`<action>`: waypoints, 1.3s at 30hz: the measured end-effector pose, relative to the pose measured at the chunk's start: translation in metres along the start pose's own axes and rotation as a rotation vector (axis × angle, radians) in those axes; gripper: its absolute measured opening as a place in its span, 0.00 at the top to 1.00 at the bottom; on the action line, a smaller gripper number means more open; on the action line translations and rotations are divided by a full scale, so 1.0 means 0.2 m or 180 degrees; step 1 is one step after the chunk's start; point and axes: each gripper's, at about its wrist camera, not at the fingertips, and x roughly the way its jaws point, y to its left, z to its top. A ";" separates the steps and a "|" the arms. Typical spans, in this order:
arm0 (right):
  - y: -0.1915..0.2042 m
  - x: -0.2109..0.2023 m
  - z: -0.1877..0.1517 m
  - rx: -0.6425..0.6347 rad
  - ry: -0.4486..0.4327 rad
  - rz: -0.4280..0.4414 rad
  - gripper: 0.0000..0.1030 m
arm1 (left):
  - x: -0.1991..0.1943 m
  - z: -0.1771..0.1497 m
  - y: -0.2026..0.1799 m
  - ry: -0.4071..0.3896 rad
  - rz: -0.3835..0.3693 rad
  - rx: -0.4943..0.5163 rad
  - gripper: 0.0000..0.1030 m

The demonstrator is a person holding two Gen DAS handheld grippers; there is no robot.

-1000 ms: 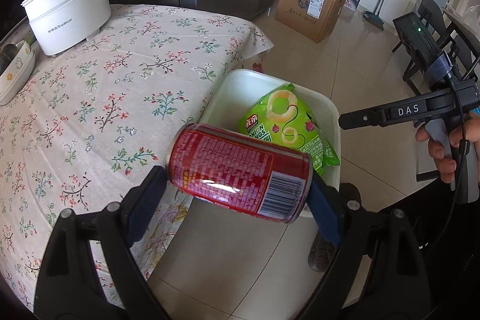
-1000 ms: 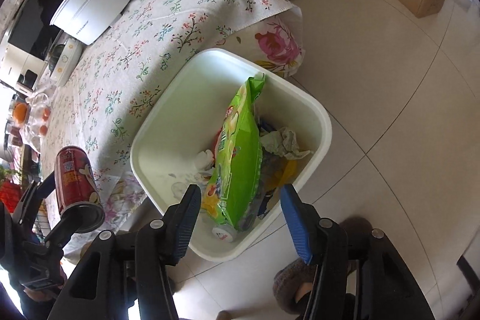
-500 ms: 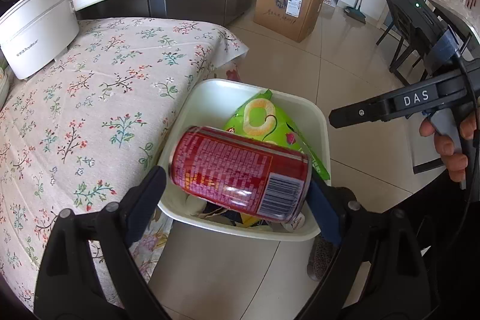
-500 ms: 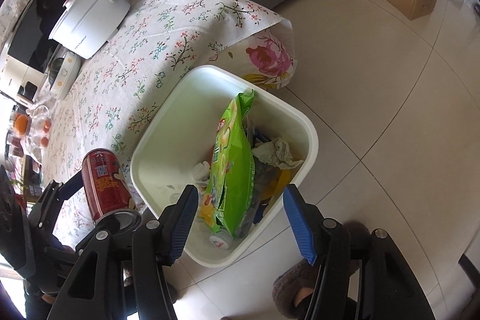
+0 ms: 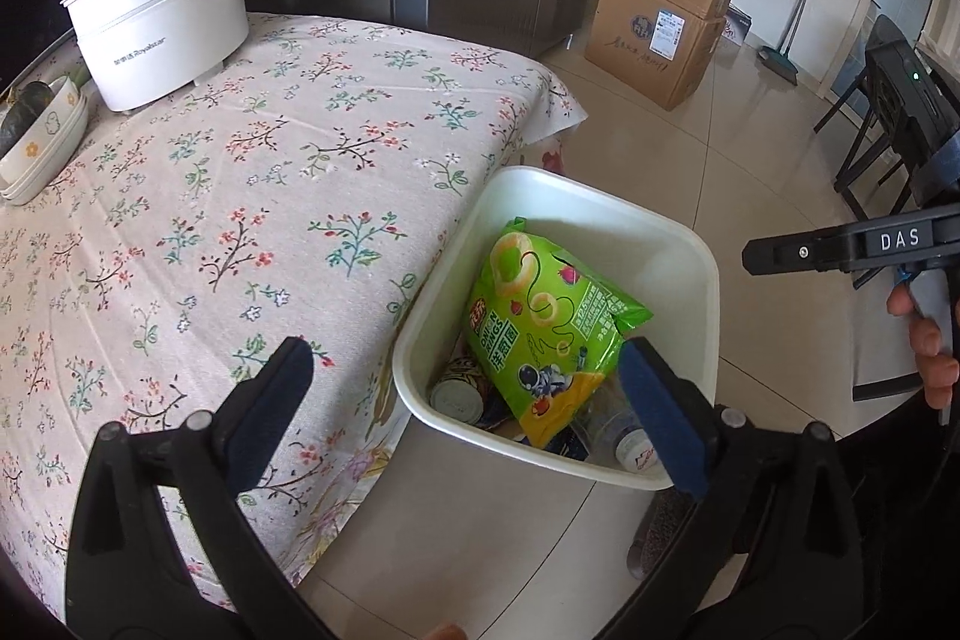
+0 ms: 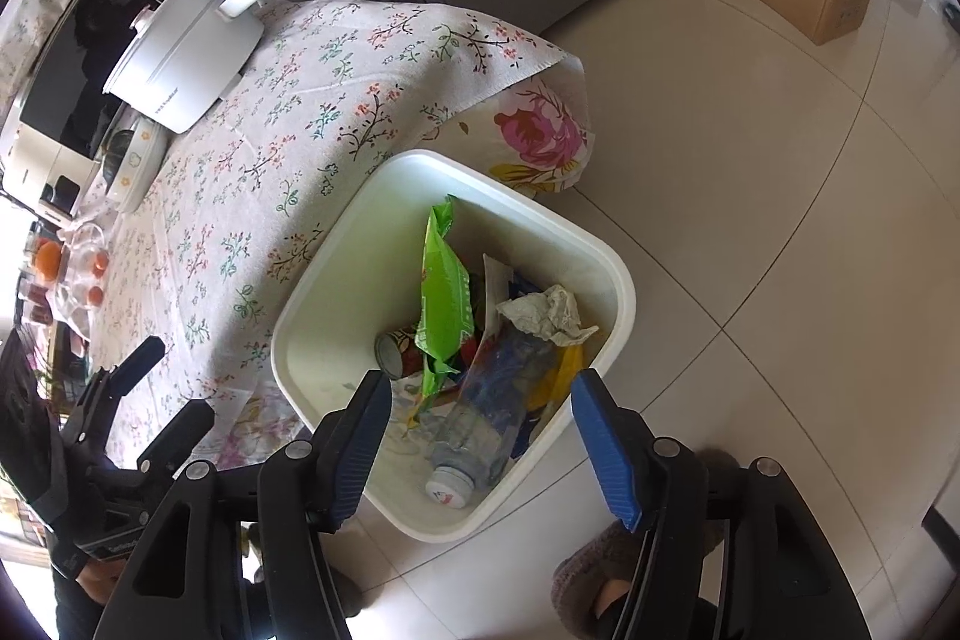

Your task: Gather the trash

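Left gripper: jaws have just been opening — now spread wide, nothing between them.
Right gripper: jaws just widened, empty, above the bin.
Red can: lying in the white bin beside the green snack bag.
Beyond: floral-clothed table — white pot.

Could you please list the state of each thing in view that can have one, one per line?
Left tool: open and empty; its jaws have just been opening.
Right tool: open and empty.
Red can: lying on its side inside the bin.
White bin: uncovered, partly filled with trash.
Green snack bag: in the bin, propped upright.
Plastic bottle: capped, lying in the bin.
White pot: upright on the table.
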 end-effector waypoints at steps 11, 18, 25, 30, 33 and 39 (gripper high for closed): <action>0.23 -0.16 -0.12 -0.0587 -0.0386 -0.0185 0.30 | -0.20 -0.10 0.10 -0.0052 0.0531 -0.0429 0.01; 0.49 -0.27 -0.33 -0.1173 -0.0815 -0.0308 0.17 | -0.41 -0.23 0.14 -0.0228 0.0750 -0.0741 0.01; 0.69 -0.38 -0.56 -0.1564 -0.1300 -0.0554 0.00 | -0.57 -0.34 0.11 -0.0342 0.1101 -0.0802 0.01; 0.73 -0.45 -0.63 -0.1509 -0.1506 -0.0550 0.00 | -0.66 -0.42 0.11 -0.0428 0.1311 -0.0864 0.01; 0.75 -0.48 -0.64 -0.1489 -0.1625 -0.0555 0.00 | -0.70 -0.44 0.12 -0.0475 0.1345 -0.0952 0.01; 0.78 -0.51 -0.65 -0.1452 -0.1751 -0.0514 0.00 | -0.74 -0.45 0.11 -0.0559 0.1385 -0.0992 0.01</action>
